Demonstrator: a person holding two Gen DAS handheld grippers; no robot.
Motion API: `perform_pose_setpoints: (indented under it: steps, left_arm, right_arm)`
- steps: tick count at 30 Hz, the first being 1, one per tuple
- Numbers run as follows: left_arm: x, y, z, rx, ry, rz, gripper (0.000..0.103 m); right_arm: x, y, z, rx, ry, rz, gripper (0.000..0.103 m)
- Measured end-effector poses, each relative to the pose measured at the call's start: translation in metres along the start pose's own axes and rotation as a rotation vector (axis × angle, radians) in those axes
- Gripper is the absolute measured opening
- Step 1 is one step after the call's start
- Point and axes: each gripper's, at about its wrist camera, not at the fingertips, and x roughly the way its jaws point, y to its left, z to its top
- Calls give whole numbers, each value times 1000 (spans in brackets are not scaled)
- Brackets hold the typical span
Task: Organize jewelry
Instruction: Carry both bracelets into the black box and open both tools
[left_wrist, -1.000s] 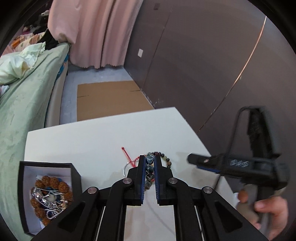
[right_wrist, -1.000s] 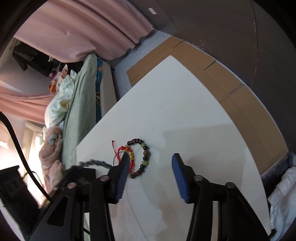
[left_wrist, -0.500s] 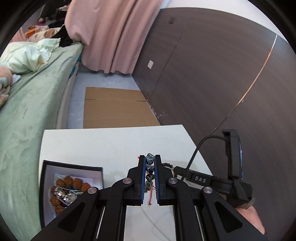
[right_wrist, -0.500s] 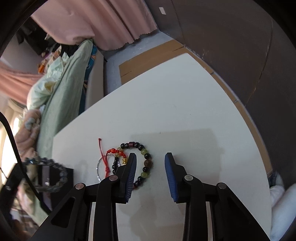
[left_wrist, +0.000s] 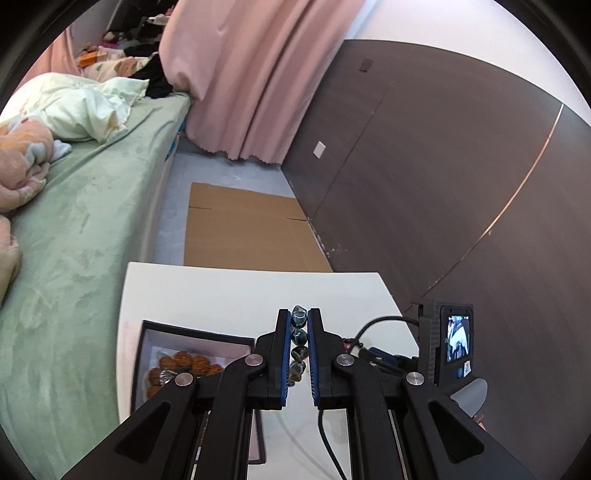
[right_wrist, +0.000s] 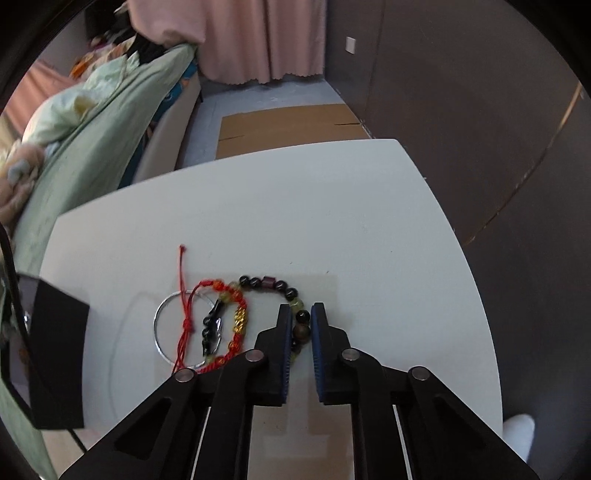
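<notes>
My left gripper (left_wrist: 299, 317) is shut on a grey-blue stone bead bracelet (left_wrist: 298, 339) and holds it in the air over the white table (left_wrist: 221, 291), beside a black jewelry box (left_wrist: 192, 338) that holds a brown bead bracelet (left_wrist: 184, 363). My right gripper (right_wrist: 300, 314) is down at the table, its jaws closed narrowly around one side of a dark and green bead bracelet (right_wrist: 275, 284). A red cord bracelet with gold beads (right_wrist: 236, 314) and a silver ring bangle (right_wrist: 162, 325) lie just left of it.
The black box (right_wrist: 55, 354) stands at the table's left edge in the right wrist view. A green bed (left_wrist: 74, 221) runs along the left. Cardboard (left_wrist: 243, 229) lies on the floor beyond the table. A dark wall (left_wrist: 443, 184) is to the right.
My left gripper has lifted the stone bracelet and moved left toward the box. My right gripper has come down and closed from wide open onto the dark bead bracelet.
</notes>
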Motion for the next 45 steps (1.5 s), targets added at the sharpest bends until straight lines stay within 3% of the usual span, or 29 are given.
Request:
perform_pose_setpoints:
  steps: [7, 14, 20, 30, 31, 32, 34, 35, 45]
  left_arm:
    - [-10, 13, -1, -26, -11, 17, 9]
    - [-23, 29, -2, -55, -29, 49, 9]
    - [-25, 42, -6, -89, -32, 77, 9]
    - [-13, 60, -14, -183, 35, 28, 12]
    - [-13, 60, -14, -184, 42, 26, 22]
    - [-14, 60, -15, -186, 43, 23, 45]
    - [-21, 61, -16, -195, 15, 24, 75]
    - [-26, 61, -16, -198, -11, 28, 81]
    - [-50, 72, -17, -219, -41, 45, 81]
  right_arm:
    - [-12, -11, -3, 52, 11, 102, 11]
    - [-44, -21, -5, 135, -69, 280, 11]
    - [-67, -13, -6, 156, -133, 379, 11]
    - [-92, 7, -3, 162, -202, 518, 11]
    - [-95, 10, -3, 158, -209, 522, 11]
    - [-97, 13, -3, 156, -213, 536, 11]
    - [-101, 19, -3, 156, -222, 566, 11]
    - [-102, 21, -3, 153, -227, 575, 11]
    - [-131, 59, -8, 113, -309, 723, 11]
